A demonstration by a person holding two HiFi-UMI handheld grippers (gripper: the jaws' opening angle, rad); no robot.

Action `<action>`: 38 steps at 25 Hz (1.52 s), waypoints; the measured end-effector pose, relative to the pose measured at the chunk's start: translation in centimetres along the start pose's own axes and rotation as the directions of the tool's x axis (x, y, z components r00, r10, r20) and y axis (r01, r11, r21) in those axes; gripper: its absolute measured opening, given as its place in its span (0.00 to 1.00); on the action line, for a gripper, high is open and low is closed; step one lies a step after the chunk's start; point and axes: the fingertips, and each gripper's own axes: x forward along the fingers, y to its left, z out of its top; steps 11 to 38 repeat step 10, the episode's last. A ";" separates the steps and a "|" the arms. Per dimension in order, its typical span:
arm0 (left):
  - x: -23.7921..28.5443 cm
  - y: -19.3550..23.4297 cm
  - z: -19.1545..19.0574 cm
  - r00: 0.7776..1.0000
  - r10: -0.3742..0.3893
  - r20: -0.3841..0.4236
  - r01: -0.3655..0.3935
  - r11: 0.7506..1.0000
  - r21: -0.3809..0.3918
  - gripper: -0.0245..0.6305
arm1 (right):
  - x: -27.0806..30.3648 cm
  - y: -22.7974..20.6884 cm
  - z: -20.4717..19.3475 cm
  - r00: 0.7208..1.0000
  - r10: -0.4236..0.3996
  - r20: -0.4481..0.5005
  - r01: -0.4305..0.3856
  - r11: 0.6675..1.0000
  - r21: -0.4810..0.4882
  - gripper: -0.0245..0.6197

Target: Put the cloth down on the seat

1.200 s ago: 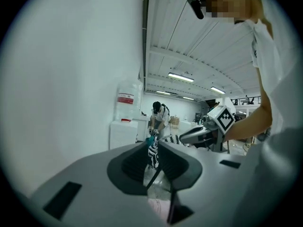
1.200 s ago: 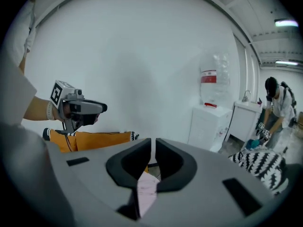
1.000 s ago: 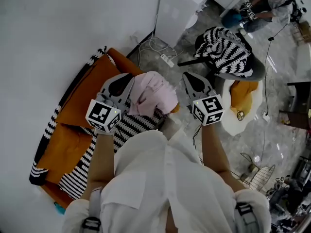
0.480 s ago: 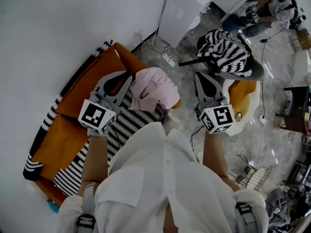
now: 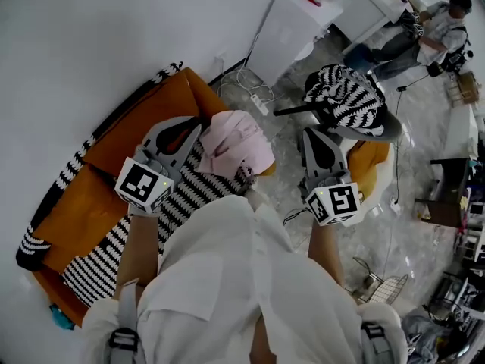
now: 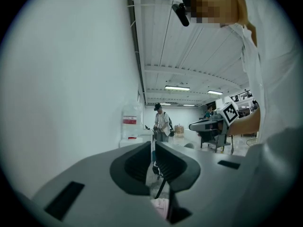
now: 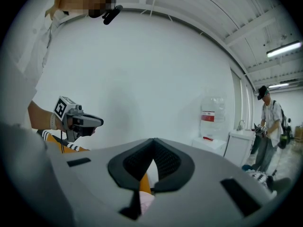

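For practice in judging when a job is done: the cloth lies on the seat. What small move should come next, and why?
Probably just draw both grippers back and stop. The cloth already lies on the seat, and the left gripper and right gripper are shut, empty and clear of it, so nothing seems left to place.

The orange seat (image 5: 136,127) runs along the white wall (image 5: 91,36), with a black-and-white striped blanket (image 5: 182,199) spread over its cushion. At the seat's right-hand end in the head view, the pink cloth (image 5: 236,146) lies bunched, partly on that blanket. A second striped throw (image 5: 64,174) drapes along the backrest.
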 end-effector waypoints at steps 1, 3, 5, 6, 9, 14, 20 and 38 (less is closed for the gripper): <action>-0.4 0.0 0.1 1.000 0.006 0.004 -0.006 1.000 0.002 0.10 | -0.1 0.2 0.2 1.000 0.003 0.002 -0.003 1.000 -0.007 0.05; -1.0 -0.1 0.2 1.000 0.010 0.005 -0.011 1.000 0.007 0.10 | -0.2 0.7 0.5 1.000 0.009 0.006 -0.009 1.000 -0.022 0.05; -1.4 -0.2 0.2 1.000 0.014 0.004 -0.014 1.000 0.003 0.10 | -0.4 1.0 0.8 1.000 0.019 0.007 -0.019 0.999 -0.038 0.05; -1.5 -0.3 0.1 1.000 0.015 0.003 -0.015 1.000 -0.002 0.10 | -0.5 1.1 0.9 1.000 0.024 0.004 -0.024 0.999 -0.045 0.05; -1.7 -0.6 0.1 1.000 0.013 0.001 -0.013 1.000 -0.014 0.10 | -0.9 1.5 1.0 0.999 0.035 -0.004 -0.035 0.998 -0.053 0.05; -1.7 -0.7 0.1 1.000 0.013 0.000 -0.013 1.000 -0.017 0.10 | -1.0 1.6 1.0 0.999 0.038 -0.007 -0.039 0.998 -0.055 0.05; -1.7 -0.7 0.1 1.000 0.013 0.000 -0.013 1.000 -0.017 0.10 | -1.0 1.6 1.0 0.999 0.038 -0.007 -0.039 0.998 -0.055 0.05; -1.7 -0.7 0.1 1.000 0.013 0.000 -0.013 1.000 -0.017 0.10 | -1.0 1.6 1.0 0.999 0.038 -0.007 -0.039 0.998 -0.055 0.05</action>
